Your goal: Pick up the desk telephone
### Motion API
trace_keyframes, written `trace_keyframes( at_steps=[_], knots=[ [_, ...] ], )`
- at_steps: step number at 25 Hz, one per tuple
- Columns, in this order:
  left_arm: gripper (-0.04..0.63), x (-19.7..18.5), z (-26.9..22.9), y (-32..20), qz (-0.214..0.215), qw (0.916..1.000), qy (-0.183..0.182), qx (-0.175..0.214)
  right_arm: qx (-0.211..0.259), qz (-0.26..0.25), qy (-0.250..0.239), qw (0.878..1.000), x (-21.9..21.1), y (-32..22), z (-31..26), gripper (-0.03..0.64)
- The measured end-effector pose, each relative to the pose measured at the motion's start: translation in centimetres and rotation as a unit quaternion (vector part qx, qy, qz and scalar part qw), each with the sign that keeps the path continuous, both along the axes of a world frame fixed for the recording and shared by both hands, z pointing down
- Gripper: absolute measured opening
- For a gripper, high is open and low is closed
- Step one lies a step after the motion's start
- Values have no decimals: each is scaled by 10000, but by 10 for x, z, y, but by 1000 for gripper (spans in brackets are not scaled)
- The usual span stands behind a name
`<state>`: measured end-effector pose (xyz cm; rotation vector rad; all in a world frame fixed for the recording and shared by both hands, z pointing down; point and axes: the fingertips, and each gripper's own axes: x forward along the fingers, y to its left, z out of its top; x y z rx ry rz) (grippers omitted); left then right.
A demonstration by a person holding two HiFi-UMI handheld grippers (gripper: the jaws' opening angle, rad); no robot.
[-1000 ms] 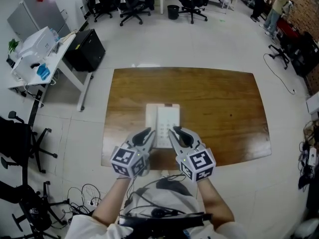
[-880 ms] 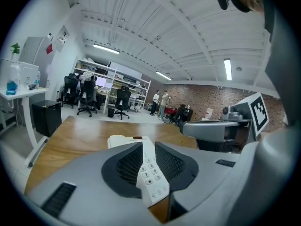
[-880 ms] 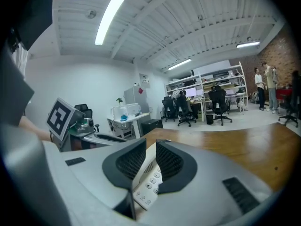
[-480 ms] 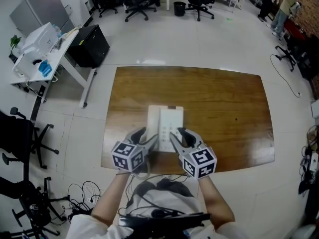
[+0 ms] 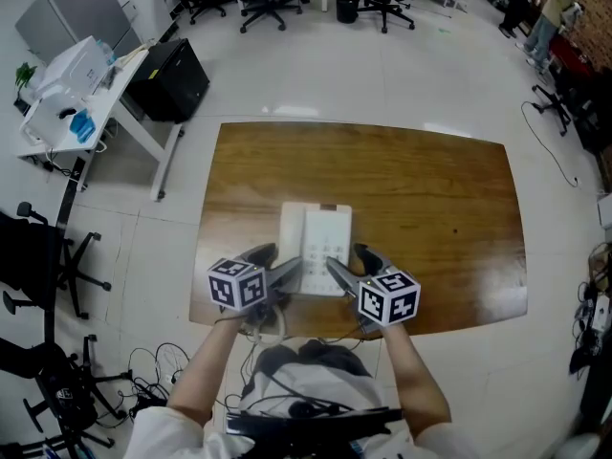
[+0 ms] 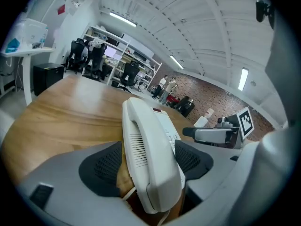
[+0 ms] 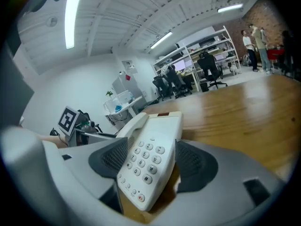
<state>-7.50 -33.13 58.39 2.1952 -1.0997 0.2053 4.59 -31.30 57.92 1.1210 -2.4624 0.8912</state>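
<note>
Telephone lies flat near the table's front edge, right in front of you. Your left gripper straddles the handset side and your right gripper the keypad side, likely so 2 grips lift base and handset together. Both sets of jaws are opening, pads apart, not pressing yet.

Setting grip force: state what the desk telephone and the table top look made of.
Desk telephone: looks like moulded hard plastic, off-white, smooth with a soft sheen; grille slots on the handset suggest this. Table top: wood or wood-look veneer, glossy; visible grain and reflected light, which one is unclear.
</note>
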Motion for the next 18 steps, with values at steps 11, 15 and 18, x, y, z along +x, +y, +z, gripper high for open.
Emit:
trace_keyframes(
  at_steps=[11,15,18],
  knots=[
    [396,11,21,-6,419,9948,528,-760,-1002,-87,-230,9947,-3,-1,42,325],
    [396,18,25,-4,662,9908,536,-1055,-1251,-182,-337,9914,-12,-1,45,325],
    [399,22,26,-3,774,9885,529,-1186,-1379,-174,-417,9894,-15,0,47,344]
  ],
)
